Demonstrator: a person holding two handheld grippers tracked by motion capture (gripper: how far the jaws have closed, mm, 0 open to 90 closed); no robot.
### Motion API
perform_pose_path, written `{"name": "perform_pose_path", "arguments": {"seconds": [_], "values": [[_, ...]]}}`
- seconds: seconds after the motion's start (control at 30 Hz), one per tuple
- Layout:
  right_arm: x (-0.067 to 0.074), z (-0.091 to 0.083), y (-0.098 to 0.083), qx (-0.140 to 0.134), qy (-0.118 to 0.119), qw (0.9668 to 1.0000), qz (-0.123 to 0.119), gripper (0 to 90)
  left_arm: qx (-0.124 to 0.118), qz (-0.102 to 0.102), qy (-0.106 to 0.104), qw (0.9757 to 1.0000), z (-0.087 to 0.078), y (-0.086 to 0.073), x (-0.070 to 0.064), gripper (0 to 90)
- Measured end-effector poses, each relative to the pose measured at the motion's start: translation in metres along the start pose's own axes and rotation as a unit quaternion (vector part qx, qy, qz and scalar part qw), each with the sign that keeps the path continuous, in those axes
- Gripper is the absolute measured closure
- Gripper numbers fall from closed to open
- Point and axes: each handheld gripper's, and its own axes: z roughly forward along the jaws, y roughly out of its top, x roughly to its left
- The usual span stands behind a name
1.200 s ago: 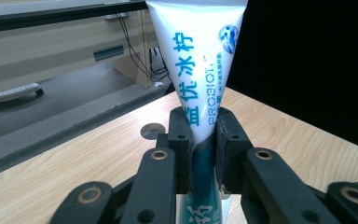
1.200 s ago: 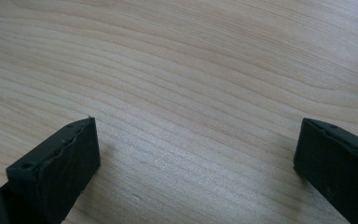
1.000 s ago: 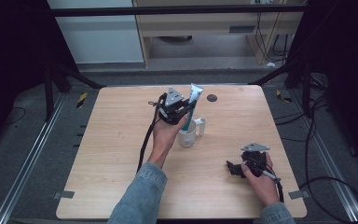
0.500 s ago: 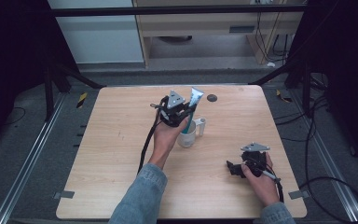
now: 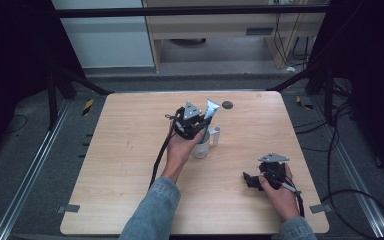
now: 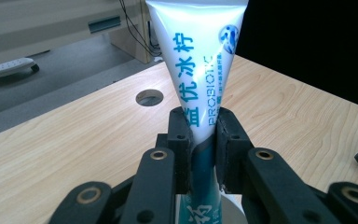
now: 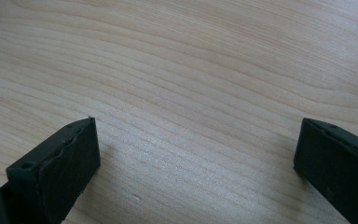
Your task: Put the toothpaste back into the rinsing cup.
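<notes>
- Right gripper (image 7: 196, 154): jaws spread wide, bare table (image 7: 191, 70) between and ahead of them
- Left gripper (image 6: 203, 135): toothpaste tube (image 6: 198, 60) blocks the gap between its jaws; a cup (image 5: 200, 148) sits directly beneath

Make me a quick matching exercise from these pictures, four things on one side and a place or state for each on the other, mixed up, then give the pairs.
Things:
1. tube
2. left gripper
3. right gripper
4. cup

States or places:
A. open over bare wood
B. white, on the table under the left gripper
C. shut on the tube
D. upright, white and teal, clamped low down

Pairs: 1-D, 2-C, 3-A, 4-B
</notes>
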Motion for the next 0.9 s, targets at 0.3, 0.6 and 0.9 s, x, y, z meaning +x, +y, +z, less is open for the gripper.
{"name": "perform_pose_path", "arguments": {"seconds": [0.3,0.6,0.9], "values": [[0.0,0.0,0.0,0.001,-0.001,1.0,-0.002,0.4,0.013,0.001,0.003,0.9999,0.003,-0.006,0.001,77.8],[0.0,0.0,0.0,0.0,-0.001,1.0,-0.001,0.5,0.031,0.014,0.011,0.9994,0.004,-0.011,-0.003,77.6],[0.0,0.0,0.0,0.0,-0.001,1.0,-0.001,0.4,0.038,0.017,0.014,0.9991,0.002,-0.012,-0.005,77.3]]}}
